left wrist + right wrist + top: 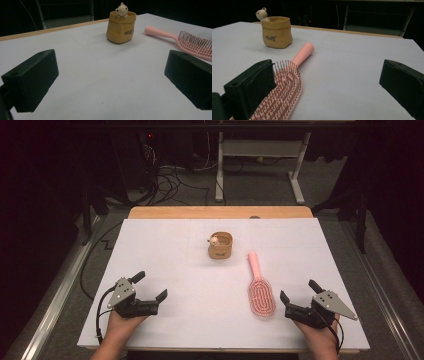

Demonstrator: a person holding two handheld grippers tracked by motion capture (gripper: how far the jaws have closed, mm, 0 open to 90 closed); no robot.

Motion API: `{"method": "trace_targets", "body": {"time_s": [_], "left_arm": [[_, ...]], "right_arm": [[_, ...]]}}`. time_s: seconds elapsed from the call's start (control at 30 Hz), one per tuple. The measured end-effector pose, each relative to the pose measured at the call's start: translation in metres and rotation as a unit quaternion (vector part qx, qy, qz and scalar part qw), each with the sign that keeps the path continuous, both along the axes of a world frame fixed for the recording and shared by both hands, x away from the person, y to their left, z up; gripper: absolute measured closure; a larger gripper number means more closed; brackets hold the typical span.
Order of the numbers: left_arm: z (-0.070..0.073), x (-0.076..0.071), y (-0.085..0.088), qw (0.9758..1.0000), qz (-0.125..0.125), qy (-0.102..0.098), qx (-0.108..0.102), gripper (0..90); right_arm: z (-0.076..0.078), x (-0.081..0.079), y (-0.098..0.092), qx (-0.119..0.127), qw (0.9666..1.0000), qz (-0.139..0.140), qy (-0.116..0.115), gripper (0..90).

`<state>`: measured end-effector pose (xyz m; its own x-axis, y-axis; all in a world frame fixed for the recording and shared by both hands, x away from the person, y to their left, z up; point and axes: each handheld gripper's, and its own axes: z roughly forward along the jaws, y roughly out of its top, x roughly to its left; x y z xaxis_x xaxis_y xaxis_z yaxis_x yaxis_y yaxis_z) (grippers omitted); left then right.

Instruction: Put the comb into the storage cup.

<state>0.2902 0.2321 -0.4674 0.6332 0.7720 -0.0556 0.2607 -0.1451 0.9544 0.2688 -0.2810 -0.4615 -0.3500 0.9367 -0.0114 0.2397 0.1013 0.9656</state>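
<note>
A tan bag-shaped pot (220,246) (121,27) (277,32) with a small bear figure on its rim stands upright at the table's middle back. A pink hairbrush (260,290) (188,41) (287,85) lies bristles up to its right, handle toward the far edge. My left gripper (150,287) (110,77) rests open near the front left, with only bare table between its jaws. My right gripper (299,290) (327,82) rests open near the front right, its left jaw just beside the brush head.
The white table sheet (175,270) covers a wooden top (220,212). A white desk frame (260,165) and cables (165,180) stand on the dark floor beyond the far edge. Metal rails (55,295) run along both sides.
</note>
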Motion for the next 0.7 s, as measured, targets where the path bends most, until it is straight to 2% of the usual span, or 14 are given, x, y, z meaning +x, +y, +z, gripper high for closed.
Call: {"method": "trace_targets", "body": {"time_s": [0.07,0.23,0.4,0.53,0.57,0.63,0.7], "left_arm": [[0.0007,0.0001,-0.0001,1.0000,-0.003,0.008,0.002,0.0],[0.0007,-0.0008,-0.0022,1.0000,-0.001,-0.007,0.007,0.0],[0.0003,0.0002,-0.0019,0.9999,-0.001,0.000,0.010,0.0],[0.0006,-0.0015,-0.0021,0.9999,-0.001,0.000,0.015,0.0],[0.0009,-0.0020,-0.0020,0.9999,-0.001,-0.002,0.016,0.0],[0.0012,-0.0026,-0.0026,0.9999,-0.002,-0.004,0.014,0.0],[0.0012,-0.0025,-0.0032,0.9999,-0.001,-0.005,0.016,0.0]], "right_arm": [[0.0002,0.0001,-0.0001,0.000,1.0000,0.000,-0.001,0.7],[-0.0010,-0.0008,0.0001,0.000,1.0000,0.000,0.003,1.6],[-0.0006,-0.0006,-0.0002,0.001,1.0000,-0.002,0.003,3.4],[-0.0004,-0.0002,0.0005,-0.001,1.0000,-0.004,0.004,10.4],[-0.0004,-0.0009,0.0011,-0.002,1.0000,-0.007,0.006,16.7],[-0.0005,-0.0012,0.0014,-0.003,0.9999,-0.009,0.008,17.3],[-0.0005,-0.0012,0.0009,-0.004,0.9999,-0.009,0.011,22.5]]}}
